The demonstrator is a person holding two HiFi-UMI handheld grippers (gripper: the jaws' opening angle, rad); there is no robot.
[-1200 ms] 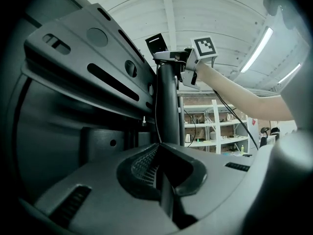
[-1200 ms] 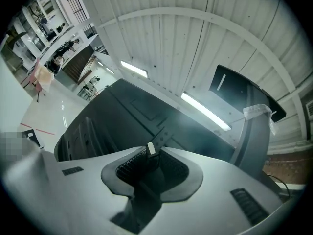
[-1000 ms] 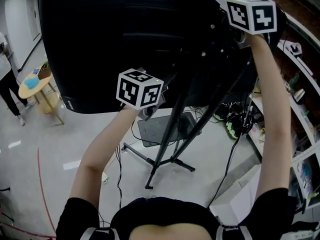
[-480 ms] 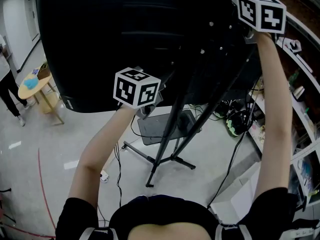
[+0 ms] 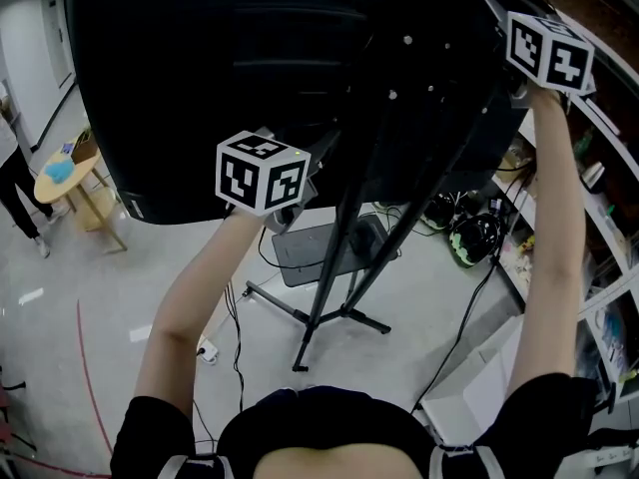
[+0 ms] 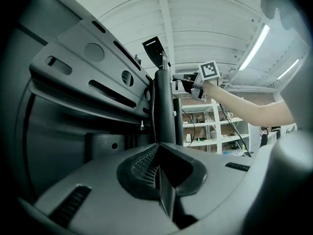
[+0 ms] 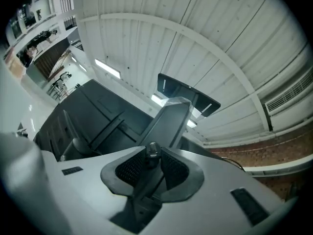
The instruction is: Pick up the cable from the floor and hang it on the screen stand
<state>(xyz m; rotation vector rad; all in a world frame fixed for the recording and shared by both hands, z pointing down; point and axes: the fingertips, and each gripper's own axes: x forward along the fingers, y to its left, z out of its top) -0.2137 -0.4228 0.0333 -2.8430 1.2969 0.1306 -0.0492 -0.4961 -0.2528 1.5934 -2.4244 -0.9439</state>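
Right gripper (image 7: pixel 152 154) on thin round cable (image 7: pixel 152 149)

No words, brands or numbers can be read anywhere. The only signs are black-and-white square markers: one on each visible face of the left cube (image 5: pixel 262 173), below the dark screen's lower edge, and on the right cube (image 5: pixel 549 52), by the screen's right edge. These are patterns, not letters.

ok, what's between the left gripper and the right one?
The screen stand's upright post. In the left gripper view it stands straight ahead of the left gripper, fingers shut, and the right gripper shows just beyond it, to its right.
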